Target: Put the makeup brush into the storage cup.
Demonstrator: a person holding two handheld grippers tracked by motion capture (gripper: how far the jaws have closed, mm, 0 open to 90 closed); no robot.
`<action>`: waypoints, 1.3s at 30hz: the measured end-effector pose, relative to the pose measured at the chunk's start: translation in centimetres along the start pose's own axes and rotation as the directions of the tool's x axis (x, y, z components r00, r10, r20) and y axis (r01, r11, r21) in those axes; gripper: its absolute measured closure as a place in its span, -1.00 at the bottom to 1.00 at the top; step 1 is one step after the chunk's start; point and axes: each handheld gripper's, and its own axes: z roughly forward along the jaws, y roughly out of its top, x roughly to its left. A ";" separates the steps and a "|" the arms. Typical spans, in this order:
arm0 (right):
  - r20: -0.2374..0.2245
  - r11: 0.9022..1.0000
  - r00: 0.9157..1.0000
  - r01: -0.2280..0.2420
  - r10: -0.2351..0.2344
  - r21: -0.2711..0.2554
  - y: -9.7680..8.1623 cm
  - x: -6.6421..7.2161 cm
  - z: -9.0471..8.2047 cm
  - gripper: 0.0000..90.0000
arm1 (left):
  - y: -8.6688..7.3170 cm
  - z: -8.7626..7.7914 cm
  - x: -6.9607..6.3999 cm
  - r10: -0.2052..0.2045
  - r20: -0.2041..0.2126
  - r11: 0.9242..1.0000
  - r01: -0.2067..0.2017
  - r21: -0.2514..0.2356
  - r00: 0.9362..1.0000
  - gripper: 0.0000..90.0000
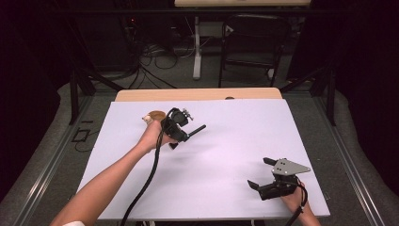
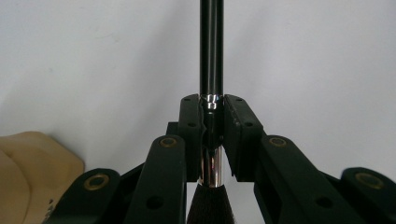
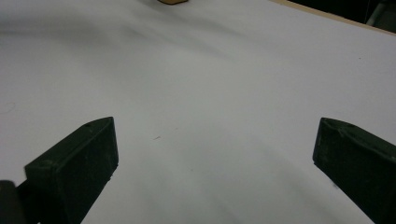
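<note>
My left gripper (image 1: 187,133) is raised above the white table at the back left and is shut on a brush (image 1: 197,129). Between the closed pads I see the brush's thin black handle (image 2: 211,46) running away from me. Its chrome ferrule (image 2: 212,168) and dark bristles (image 2: 208,205) sit near the base of the jaws. My right gripper (image 1: 261,172) rests low at the front right, held by a hand. Its jaws stand wide apart with nothing between them, my right gripper (image 3: 215,163) facing bare table.
A small round tan object (image 1: 156,114) lies on the white sheet (image 1: 235,141) just behind the left hand. The same tan object (image 2: 32,172) shows under the left jaw. The wooden table edge (image 1: 197,94) runs along the back, with a chair (image 1: 254,42) and cables beyond it.
</note>
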 end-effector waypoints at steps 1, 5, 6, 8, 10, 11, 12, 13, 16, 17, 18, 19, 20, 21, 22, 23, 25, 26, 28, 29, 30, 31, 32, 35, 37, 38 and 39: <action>0.000 1.000 1.000 0.000 0.000 0.000 0.0 0.0 0.0 -1.00 | -0.1 -0.1 -0.2 0.009 -0.003 1.000 -0.009 -0.004 1.000 0.73; 0.001 1.000 1.000 -0.001 0.001 0.017 0.2 0.0 0.2 -1.00 | -0.7 -0.4 -1.4 0.073 0.003 0.997 -0.073 0.001 0.997 0.73; 0.001 1.000 1.000 -0.004 0.004 0.024 0.3 0.0 0.2 -1.00 | -0.9 -0.4 -1.7 0.081 0.005 0.997 -0.081 0.003 0.997 0.73; 0.003 1.000 1.000 -0.006 0.006 0.021 0.3 0.0 0.2 -1.00 | -1.1 -0.3 -2.0 0.094 0.010 0.996 -0.094 0.002 0.996 0.73; 0.006 1.000 1.000 -0.005 0.005 0.029 0.5 0.0 0.2 -1.00 | -1.4 -0.2 -2.5 0.105 0.012 0.994 -0.105 0.002 0.994 0.73; -0.007 0.999 1.000 -0.008 0.009 0.041 0.6 0.0 0.2 -1.00 | -1.7 0.0 -3.0 0.121 0.020 0.993 -0.121 0.006 0.992 0.73; -0.007 0.999 1.000 -0.008 0.009 0.041 0.6 0.0 0.2 -1.00 | -1.7 0.0 -3.0 0.121 0.020 0.993 -0.121 0.006 0.992 0.73; -0.013 0.999 1.000 -0.013 0.013 0.041 0.8 0.0 0.2 -1.00 | -1.9 0.0 -3.4 0.135 0.021 0.991 -0.135 0.012 0.991 0.73; -0.022 0.999 1.000 -0.020 0.021 0.040 0.9 0.0 0.2 -1.00 | -2.4 0.0 -4.1 0.144 0.029 0.989 -0.144 0.026 0.989 0.73; -0.025 0.999 0.999 -0.027 0.028 0.043 1.0 0.1 0.2 -1.00 | -2.5 0.0 -4.3 0.145 0.032 0.989 -0.146 0.024 0.989 0.73; -0.026 0.998 0.999 -0.028 0.030 0.049 1.0 0.1 0.1 -1.00 | -2.6 -0.2 -4.6 0.152 0.036 0.988 -0.153 0.025 0.988 0.73; -0.030 0.998 0.999 -0.030 0.031 0.048 1.1 0.1 0.2 -1.00 | -2.8 -0.3 -4.8 0.155 0.033 0.988 -0.156 0.023 0.987 0.73; -0.027 0.999 0.999 -0.027 0.028 0.035 1.1 0.1 0.2 -1.00 | -3.0 -0.4 -5.1 0.163 0.034 0.986 -0.164 0.023 0.986 0.73; -0.036 0.999 0.999 -0.027 0.028 0.025 1.2 0.1 0.2 -1.00 | -3.2 -0.4 -5.3 0.168 0.040 0.985 -0.169 0.022 0.985 0.73; -0.046 0.999 0.999 -0.026 0.027 0.025 1.2 -0.1 0.2 -1.00 | -3.3 -0.5 -5.5 0.173 0.037 0.985 -0.174 0.023 0.984 0.73; -0.052 0.999 0.998 -0.034 0.035 0.024 1.3 -0.2 0.2 -1.00 | -3.5 -0.6 -5.7 0.183 0.037 0.983 -0.183 0.022 0.983 0.73; -0.062 0.999 0.997 -0.050 0.051 0.023 1.3 -0.4 0.4 -1.00 | -3.8 -0.6 -6.0 0.188 0.036 0.982 -0.188 0.015 0.982 0.73; -0.066 0.998 0.996 -0.059 0.060 0.027 1.4 -0.4 0.5 -1.00 | -3.9 -0.6 -6.2 0.191 0.034 0.981 -0.191 0.017 0.981 0.73; -0.076 0.997 0.995 -0.062 0.065 0.040 1.5 -0.5 0.7 -1.00 | -4.1 -0.5 -6.4 0.200 0.037 0.979 -0.201 0.019 0.979 0.73; -0.075 0.997 0.995 -0.058 0.062 0.044 1.6 -0.5 0.8 -1.00 | -4.2 -0.4 -6.5 0.204 0.041 0.978 -0.205 0.023 0.978 0.73; -0.067 0.997 0.996 -0.053 0.056 0.050 1.7 -0.4 0.9 -1.00 | -4.3 -0.4 -6.7 0.208 0.039 0.978 -0.209 0.025 0.977 0.73; -0.062 0.997 0.997 -0.051 0.055 0.056 1.8 -0.3 1.1 -1.00 | -4.4 -0.4 -6.7 0.215 0.048 0.976 -0.216 0.023 0.976 0.73; -0.062 0.997 0.997 -0.051 0.055 0.056 1.8 -0.3 1.1 -1.00 | -4.4 -0.4 -6.8 0.215 0.041 0.976 -0.216 0.022 0.976 0.73; -0.064 0.997 0.997 -0.048 0.052 0.060 2.1 -0.2 1.3 -1.00 | -4.6 -0.5 -7.1 0.230 0.042 0.973 -0.231 0.014 0.972 0.73; -0.073 0.997 0.996 -0.050 0.055 0.063 2.3 -0.1 1.5 -1.00 | -4.6 -0.6 -7.3 0.250 0.045 0.968 -0.250 0.016 0.967 0.73; -0.080 0.997 0.995 -0.047 0.052 0.064 2.5 -0.1 1.6 -1.00 | -4.6 -0.6 -7.5 0.259 0.040 0.965 -0.260 0.019 0.965 0.73; -0.096 0.997 0.994 -0.039 0.046 0.066 2.9 0.1 1.9 -0.99 | -4.5 -0.7 -7.8 0.280 0.044 0.959 -0.281 0.024 0.959 0.73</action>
